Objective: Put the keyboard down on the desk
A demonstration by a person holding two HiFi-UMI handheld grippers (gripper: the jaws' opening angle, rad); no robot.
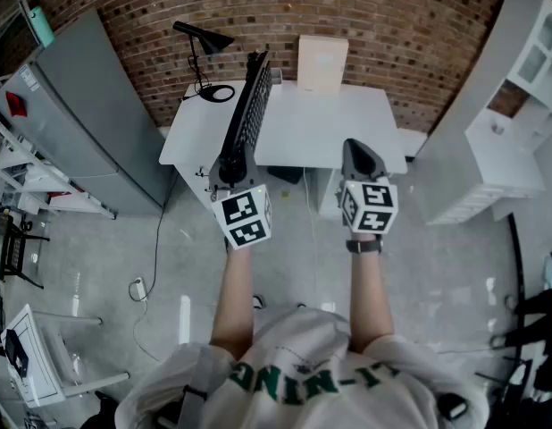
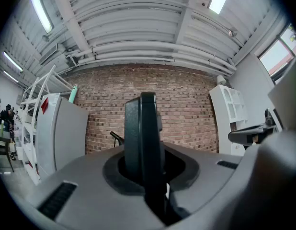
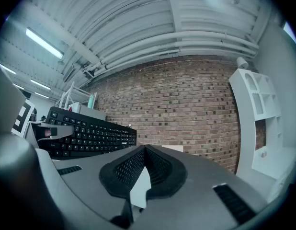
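A black keyboard [image 1: 249,105] is held on its long edge, keys facing right, reaching away from me above the left part of the white desk [image 1: 338,123]. My left gripper [image 1: 233,164] is shut on its near end. In the left gripper view the keyboard [image 2: 143,133] stands edge-on between the pads, clamped from both sides. My right gripper [image 1: 361,155] hovers level over the desk's front edge to the right, shut with nothing in it. Its view shows the keyboard's keys [image 3: 85,135] at the left and the closed pads [image 3: 129,169] meeting at the tip.
A black desk lamp [image 1: 204,47] stands at the desk's back left and a beige box [image 1: 322,63] at the back against the brick wall. A grey cabinet [image 1: 79,105] is left of the desk, a white shelf unit [image 1: 517,88] right. A cable [image 1: 138,286] lies on the floor.
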